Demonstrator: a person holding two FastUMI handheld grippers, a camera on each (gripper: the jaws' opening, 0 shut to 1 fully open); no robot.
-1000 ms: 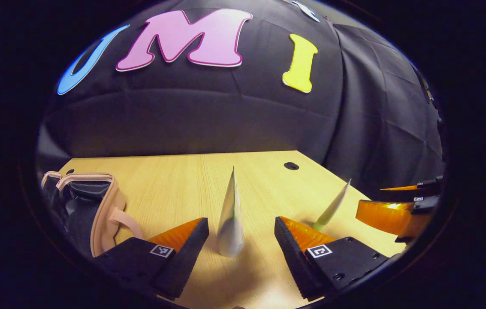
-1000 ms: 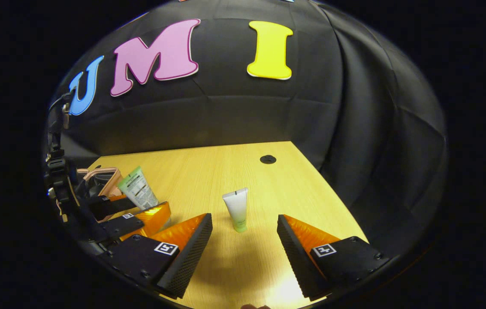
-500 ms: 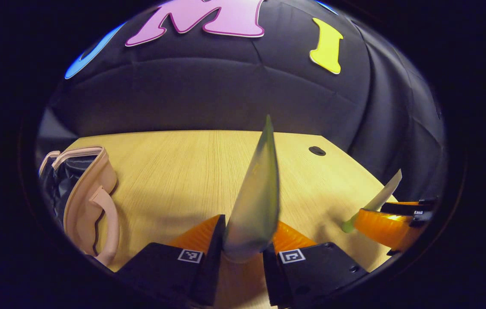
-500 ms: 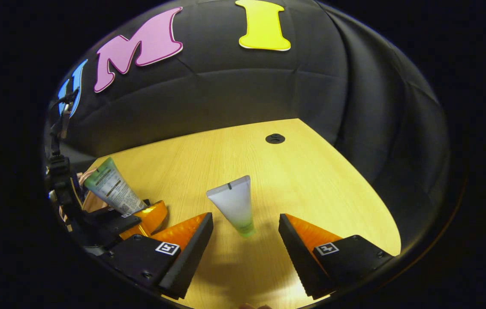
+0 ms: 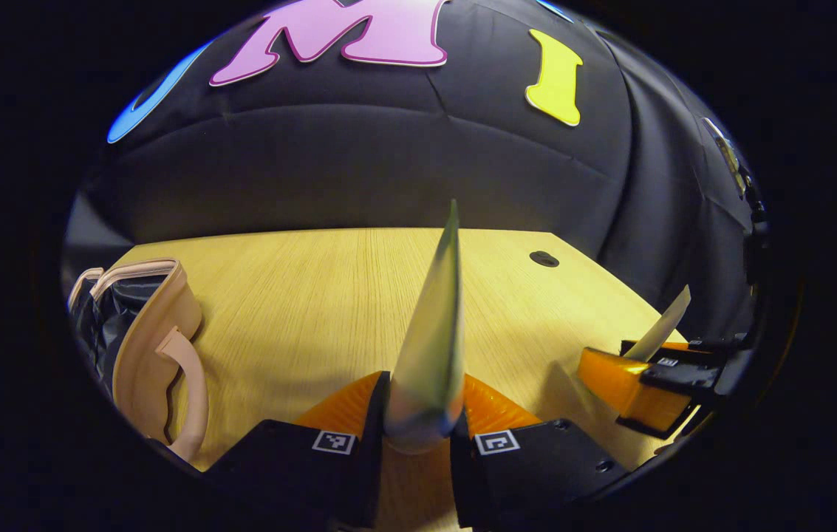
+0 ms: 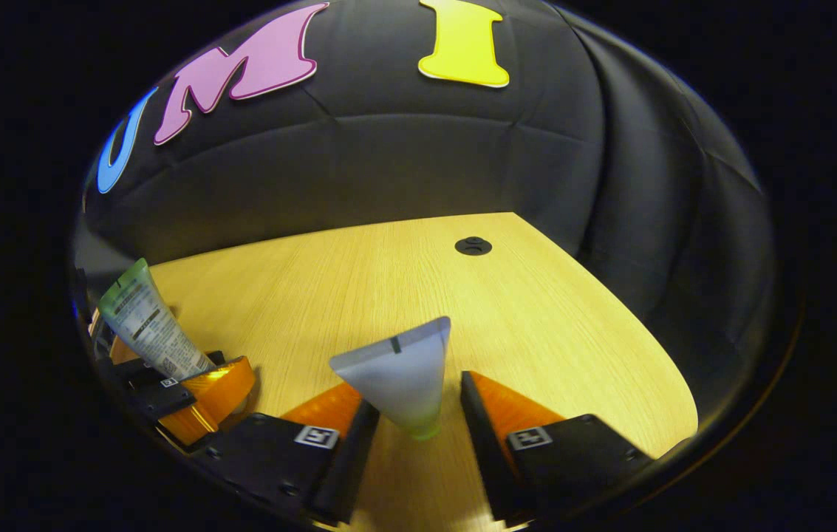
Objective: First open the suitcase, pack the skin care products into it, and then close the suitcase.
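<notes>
At nine o'clock in the left gripper view, the suitcase (image 5: 156,347) lies open on the table (image 5: 300,295). The left gripper (image 5: 418,436) clamps a green tube (image 5: 433,347) at six o'clock. The right gripper (image 6: 411,432) brackets the white tube (image 6: 400,373), though I cannot tell whether both fingers press. Either slick tube may slip out when carried. A cable hole (image 6: 473,246) sits at one o'clock; nothing blocks the route.
</notes>
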